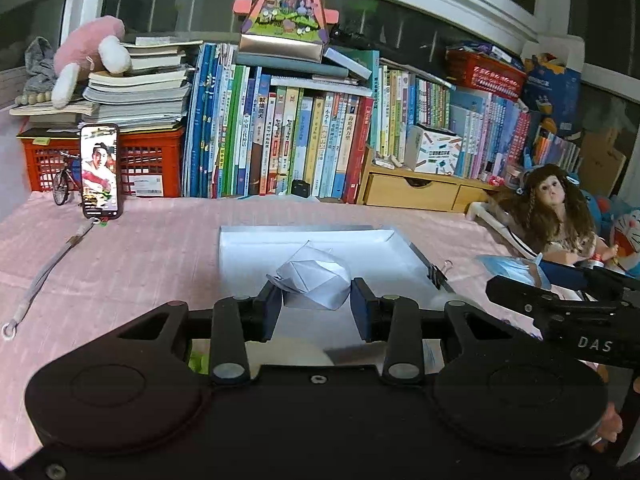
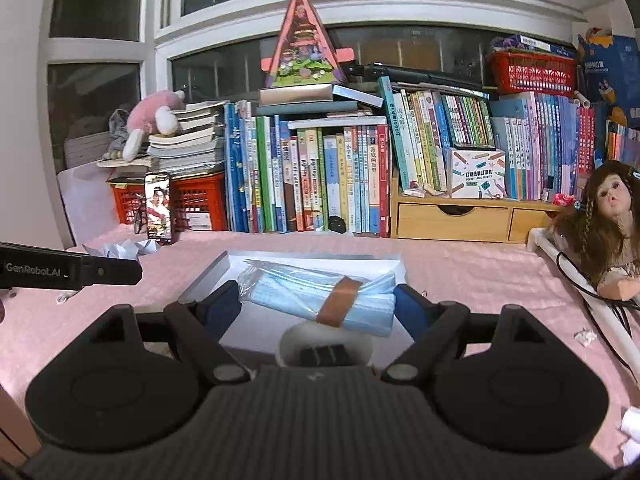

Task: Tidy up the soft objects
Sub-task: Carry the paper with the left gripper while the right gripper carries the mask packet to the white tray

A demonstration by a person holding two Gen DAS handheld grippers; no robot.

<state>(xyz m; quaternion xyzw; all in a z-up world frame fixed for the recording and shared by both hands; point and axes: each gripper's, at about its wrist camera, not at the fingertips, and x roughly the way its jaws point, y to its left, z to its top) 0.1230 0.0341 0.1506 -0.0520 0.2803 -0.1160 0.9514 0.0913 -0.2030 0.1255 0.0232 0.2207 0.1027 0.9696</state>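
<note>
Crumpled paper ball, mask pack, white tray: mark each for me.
Crumpled paper ball (image 1: 314, 280), left wrist view, its creased front face.
Mask pack (image 2: 320, 296), right wrist view, blue middle beside the brown band.
White tray (image 1: 304, 236), left wrist view, bare far wall.

Crumpled matt paper ball (image 1: 313, 283), glossy plastic-wrapped mask pack (image 2: 320, 300), ribbed pink cloth tablecloth (image 1: 140, 256)

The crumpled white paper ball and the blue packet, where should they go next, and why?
Probably lower both into the white shallow tray: the left gripper holds the crumpled white paper ball, the right gripper the blue plastic-wrapped packet, both above it.
</note>
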